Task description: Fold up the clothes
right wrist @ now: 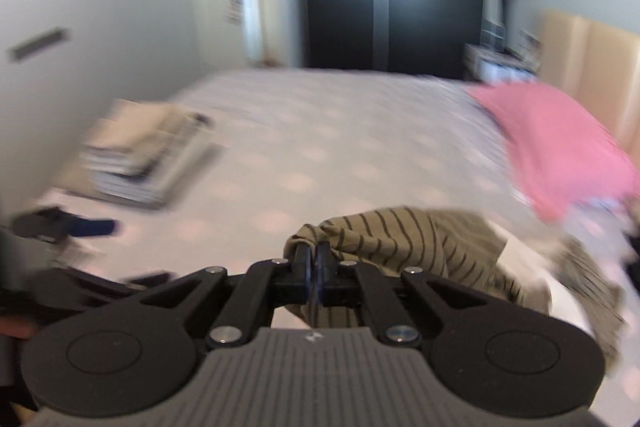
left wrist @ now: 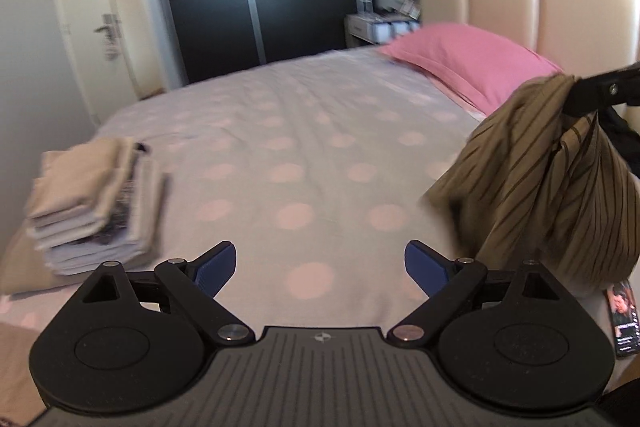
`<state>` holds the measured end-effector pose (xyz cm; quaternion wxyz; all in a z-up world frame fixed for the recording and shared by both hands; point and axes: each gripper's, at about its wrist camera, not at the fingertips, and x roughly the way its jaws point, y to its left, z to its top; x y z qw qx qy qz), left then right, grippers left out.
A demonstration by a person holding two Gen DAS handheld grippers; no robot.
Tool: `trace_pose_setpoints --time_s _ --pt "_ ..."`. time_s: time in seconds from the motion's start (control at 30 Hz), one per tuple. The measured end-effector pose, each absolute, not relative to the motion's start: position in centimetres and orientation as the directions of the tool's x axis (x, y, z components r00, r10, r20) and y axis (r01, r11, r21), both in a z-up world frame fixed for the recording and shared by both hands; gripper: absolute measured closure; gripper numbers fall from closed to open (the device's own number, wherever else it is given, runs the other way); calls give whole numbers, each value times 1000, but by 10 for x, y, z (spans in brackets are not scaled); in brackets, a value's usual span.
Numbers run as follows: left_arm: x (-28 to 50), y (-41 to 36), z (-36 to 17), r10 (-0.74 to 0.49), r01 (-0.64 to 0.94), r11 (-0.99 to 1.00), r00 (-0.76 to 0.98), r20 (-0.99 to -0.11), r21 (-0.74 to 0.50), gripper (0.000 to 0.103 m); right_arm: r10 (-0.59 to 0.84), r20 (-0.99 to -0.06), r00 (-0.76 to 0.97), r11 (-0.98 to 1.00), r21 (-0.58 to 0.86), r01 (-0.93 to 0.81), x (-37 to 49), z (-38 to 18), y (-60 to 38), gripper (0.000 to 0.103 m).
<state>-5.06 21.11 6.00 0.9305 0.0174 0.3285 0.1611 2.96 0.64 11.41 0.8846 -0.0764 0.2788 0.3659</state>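
Right hand-held gripper (right wrist: 313, 259) pinches a limp striped shirt (right wrist: 400, 239) (bunched, best regripped at a hem); left hand-held gripper (left wrist: 320, 267), at nine o'clock, gapes empty.

Right gripper (right wrist: 312, 259) clamped on olive striped garment (right wrist: 400, 239), bunched above polka-dot bed (right wrist: 320, 131); folded stack (right wrist: 148, 155) at 10 o'clock, pink pillow (right wrist: 560, 147) at 2.

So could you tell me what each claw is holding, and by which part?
The right claw pinches a bunched edge of the striped olive garment; the left claw holds nothing.
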Motion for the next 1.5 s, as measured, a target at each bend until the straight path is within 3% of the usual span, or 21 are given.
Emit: trace_pose_setpoints --time_s 0.1,0.27,0.37,0.4,0.57,0.83,0.93,1.03,1.1,1.17,1.23,1.3,1.5 --pt "-79 239 71 361 -345 927 721 -592 145 10 694 -519 499 625 90 -775 -4 132 50 99" --pt "-116 280 64 424 -420 893 660 -621 163 10 716 -613 334 542 186 -819 -27 90 113 95" --pt "-129 301 46 441 -455 875 603 -664 168 10 696 -655 294 533 198 -823 -37 58 130 76" --pt "-132 308 38 440 -462 871 586 -680 166 10 683 -671 290 539 194 -820 -36 49 132 69" --pt "-143 331 4 402 -473 871 532 -745 131 10 601 -752 269 598 199 -777 -12 -1 128 67" --pt "-127 341 -54 322 -448 889 456 -829 99 10 512 -833 210 666 231 -709 15 -86 126 47" --pt "-121 345 -70 295 -451 889 440 -848 75 10 515 -839 176 660 257 -706 20 -105 132 47" --pt "-115 346 -81 282 -468 882 428 -859 56 23 518 -841 154 659 278 -699 28 -120 145 49" --pt "-110 344 -79 275 -478 878 443 -853 35 26 513 -847 137 661 289 -692 33 -129 154 55" --pt "-107 339 -70 262 -471 882 484 -835 4 26 515 -849 117 662 307 -684 36 -135 159 65" --pt "-98 331 -61 230 -444 896 525 -819 -33 26 522 -847 104 661 324 -677 35 -138 162 86" --pt "-88 322 -55 183 -405 912 552 -813 -69 26 534 -841 93 647 335 -685 31 -136 163 96" --pt "-61 303 -71 95 -355 928 525 -846 -117 34 571 -820 48 596 374 -711 16 -127 161 100"
